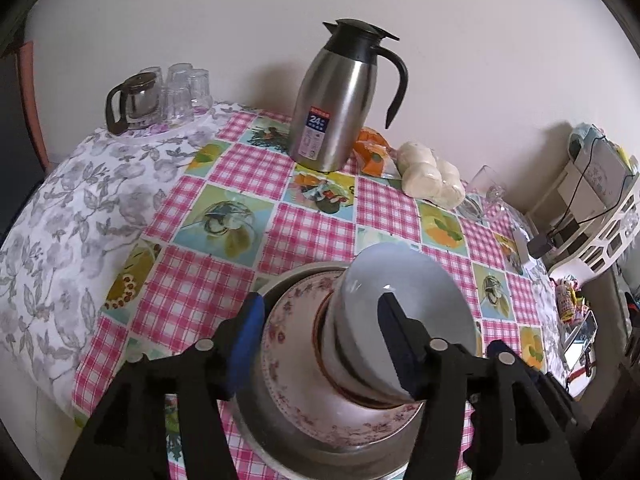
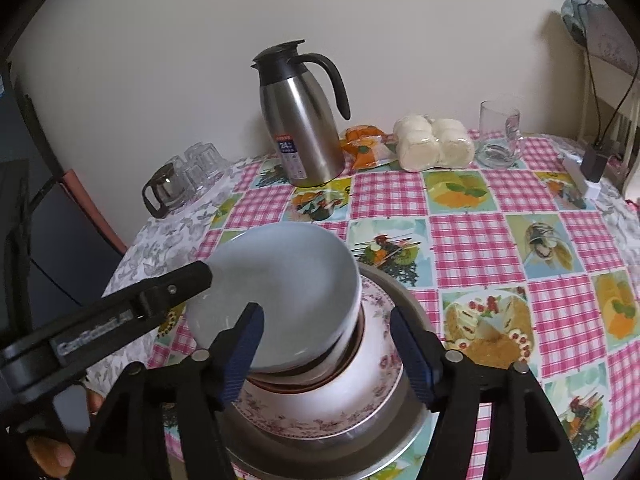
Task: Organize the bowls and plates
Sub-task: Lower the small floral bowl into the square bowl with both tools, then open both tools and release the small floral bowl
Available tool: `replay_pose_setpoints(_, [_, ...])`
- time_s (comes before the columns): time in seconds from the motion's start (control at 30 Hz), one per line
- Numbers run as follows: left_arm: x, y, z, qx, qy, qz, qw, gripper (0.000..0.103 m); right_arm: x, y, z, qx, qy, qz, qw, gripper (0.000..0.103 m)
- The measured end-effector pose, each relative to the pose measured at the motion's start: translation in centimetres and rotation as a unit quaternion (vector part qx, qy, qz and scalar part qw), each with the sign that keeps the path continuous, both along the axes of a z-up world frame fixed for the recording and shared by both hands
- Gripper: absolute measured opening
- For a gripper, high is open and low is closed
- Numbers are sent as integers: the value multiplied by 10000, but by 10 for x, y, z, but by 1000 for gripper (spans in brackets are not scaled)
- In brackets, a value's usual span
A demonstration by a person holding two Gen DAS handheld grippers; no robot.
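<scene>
Fingers (image 1: 248,320) of left gripper (image 1: 322,332) spread wide, pinching nothing: one pad out to the left of the pile, the other just over the near rim of the white bowl (image 1: 416,280). Same on right gripper (image 2: 328,352): wide and empty, one pad across the bowl's near rim, the other beside the plate (image 2: 320,424) on the right.

Bowl topmost on a pile of brown-rimmed bowls (image 2: 372,376), floral plate and steel basin (image 2: 404,292), close to the near edge of the table (image 2: 520,248). Visibly tilted, overhanging the bowls below on the left, not nested flat.

Likely hazards from here: with no grip on it, could slide off to the left and strike the table, or go over the near edge. Could also be hooked by a pad sitting inside the rim if either gripper backs away carelessly, dragging or tipping the whole pile. Safer settled level before any withdrawal.

Jug (image 2: 304,120) and glass (image 2: 498,132) at the far side, well apart from the pile and seemingly out of harm's way.
</scene>
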State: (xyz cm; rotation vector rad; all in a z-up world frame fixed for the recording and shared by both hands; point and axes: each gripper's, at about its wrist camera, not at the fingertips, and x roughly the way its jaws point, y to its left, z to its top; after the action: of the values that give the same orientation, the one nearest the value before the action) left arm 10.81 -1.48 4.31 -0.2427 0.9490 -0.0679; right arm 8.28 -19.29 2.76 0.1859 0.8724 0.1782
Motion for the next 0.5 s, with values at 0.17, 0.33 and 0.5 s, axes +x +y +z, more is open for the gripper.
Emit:
replay_pose_setpoints(0.17, [-10, 12, -5, 76, 29, 172, 9998, 79, -6, -3, -1, -109, -8, -61, 9999, 88])
replay_pose_setpoints(0.33, [-27, 20, -7, 46, -111, 258, 9996, 88, -20, -6, -2, -176, -99, -103, 9997, 103])
replay_pose_setpoints(0.5, [-45, 27, -9, -46, -190, 241, 9995, 94, -35, -12, -2, -173, -177, -160, 9996, 103])
